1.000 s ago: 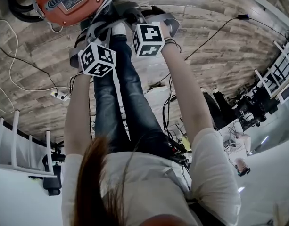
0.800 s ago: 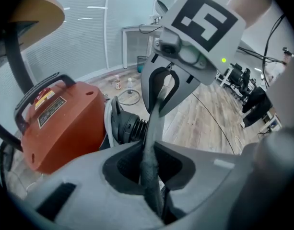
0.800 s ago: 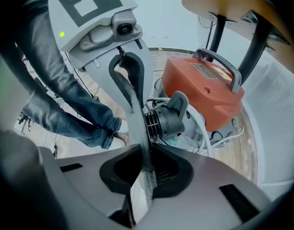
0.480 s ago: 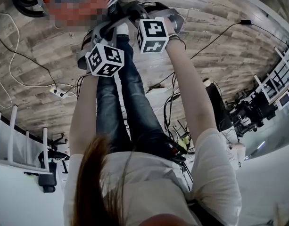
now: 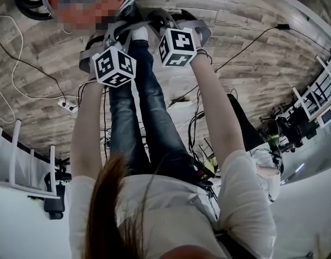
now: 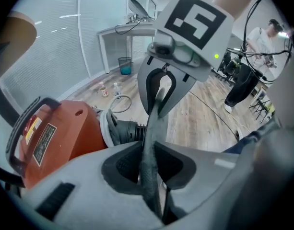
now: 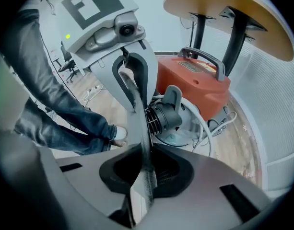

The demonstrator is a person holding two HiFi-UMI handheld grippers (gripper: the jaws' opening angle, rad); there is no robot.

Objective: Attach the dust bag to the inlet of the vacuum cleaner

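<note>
Wood-plank floor (image 5: 251, 63) strewn with cables (image 5: 246, 42). The dust bag (image 6: 155, 107) shows as a dark grey fabric band pulled taut between the two grippers, near the black ribbed inlet (image 7: 163, 116) of the orange vacuum cleaner (image 6: 65, 133). The left gripper (image 6: 147, 150) pinches one end, its narrow-set jaws having just been opening a little with the fabric between them. The right gripper (image 7: 143, 152) is clamped on the other end.
</note>
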